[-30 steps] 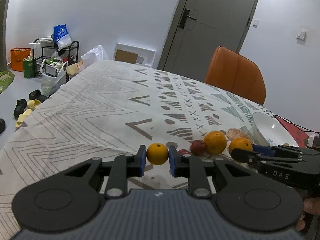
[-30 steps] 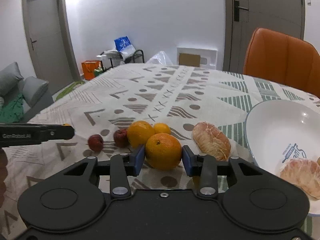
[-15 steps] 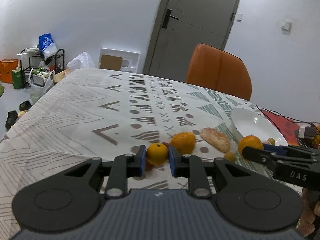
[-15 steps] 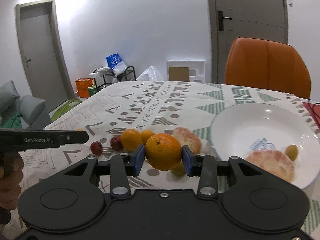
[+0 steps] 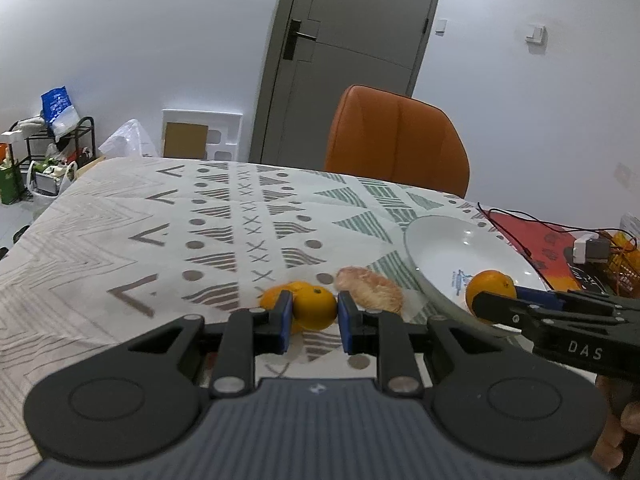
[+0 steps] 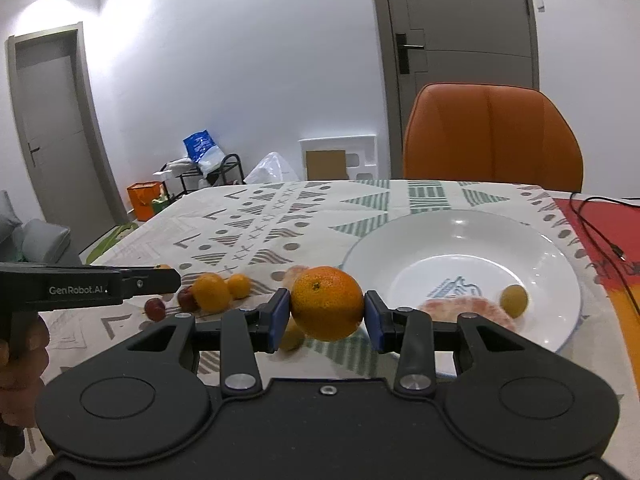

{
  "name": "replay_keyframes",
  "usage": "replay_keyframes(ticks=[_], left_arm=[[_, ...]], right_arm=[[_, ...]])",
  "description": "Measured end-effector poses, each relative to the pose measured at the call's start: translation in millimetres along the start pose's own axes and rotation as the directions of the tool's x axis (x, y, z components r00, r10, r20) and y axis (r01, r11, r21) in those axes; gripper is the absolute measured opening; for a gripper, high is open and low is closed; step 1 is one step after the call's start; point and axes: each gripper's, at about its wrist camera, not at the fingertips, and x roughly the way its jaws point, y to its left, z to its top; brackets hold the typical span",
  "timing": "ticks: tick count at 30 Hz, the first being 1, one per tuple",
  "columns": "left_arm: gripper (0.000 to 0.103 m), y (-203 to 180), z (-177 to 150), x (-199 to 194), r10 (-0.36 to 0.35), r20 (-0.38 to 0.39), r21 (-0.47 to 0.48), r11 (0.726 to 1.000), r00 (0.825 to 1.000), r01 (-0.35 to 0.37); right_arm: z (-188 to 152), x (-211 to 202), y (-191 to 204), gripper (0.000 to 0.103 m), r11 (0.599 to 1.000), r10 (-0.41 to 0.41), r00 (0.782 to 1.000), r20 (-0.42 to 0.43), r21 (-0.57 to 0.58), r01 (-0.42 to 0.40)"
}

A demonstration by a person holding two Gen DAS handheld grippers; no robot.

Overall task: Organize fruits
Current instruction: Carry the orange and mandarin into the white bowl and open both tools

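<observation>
My right claw grips a big orange at the white bowl rim; my left claw clenches a small orange. Already in the bowl: 1 peeled citrus and 1 green fruit. Farther left on the surface, 2 oranges and 2 red fruits wait, so I judge it roughly half done.

White letters "DAS" on the side of the black right gripper, white words "GenRobot.AI" on the side of the black left gripper, a small blue mark inside the white plate, too small to read
</observation>
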Motion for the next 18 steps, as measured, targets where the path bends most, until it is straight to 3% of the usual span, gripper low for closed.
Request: replay_keyframes(ticks=[18], left_arm=[[0.022, -26, 10, 28, -0.027, -0.023, 0.047, 0.998, 0.999, 0.028]], right_arm=[[5, 26, -32, 0.040, 0.999, -0.015, 1.000, -0.006, 0.051, 0.015]])
